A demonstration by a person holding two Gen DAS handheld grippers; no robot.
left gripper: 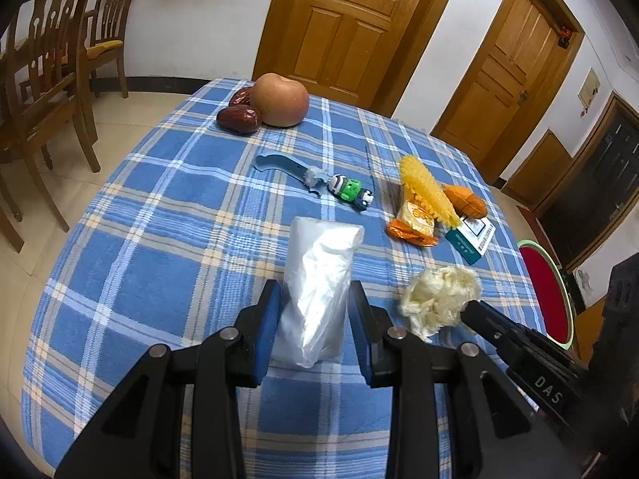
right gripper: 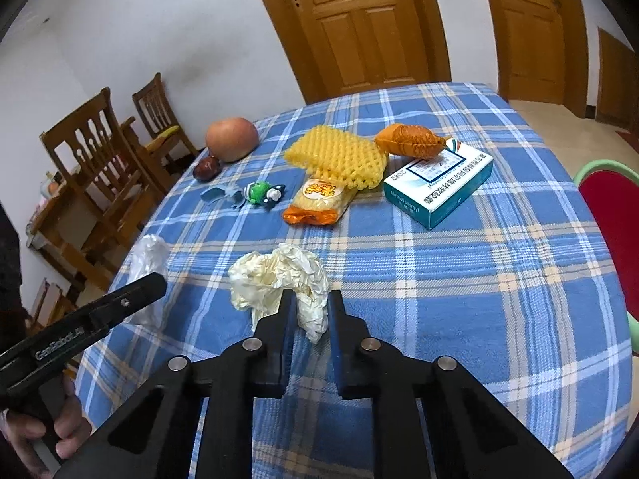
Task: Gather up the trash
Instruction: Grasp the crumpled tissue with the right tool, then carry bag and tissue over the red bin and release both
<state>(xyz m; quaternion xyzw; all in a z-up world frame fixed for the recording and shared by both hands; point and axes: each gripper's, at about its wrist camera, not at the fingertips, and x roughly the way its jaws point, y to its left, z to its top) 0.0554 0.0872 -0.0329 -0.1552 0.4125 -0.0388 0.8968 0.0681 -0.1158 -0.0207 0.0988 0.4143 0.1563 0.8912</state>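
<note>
Now I'm clamping my right gripper (right gripper: 311, 319) on the crumpled tissue (right gripper: 279, 279), left gripper (left gripper: 315, 311) gripping the plastic bag (left gripper: 319, 279); lifting gently so neither slips

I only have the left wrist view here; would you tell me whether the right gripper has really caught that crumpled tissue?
Observer: Yes, the right gripper is shut on a fold of the crumpled tissue.
Operator: Thanks. What does the medicine box lean against?
Observer: The medicine box touches the orange peel at its far corner.
Operator: Is the plastic bag visible there?
Observer: Partly; the plastic bag shows beyond the left gripper's finger.
</note>
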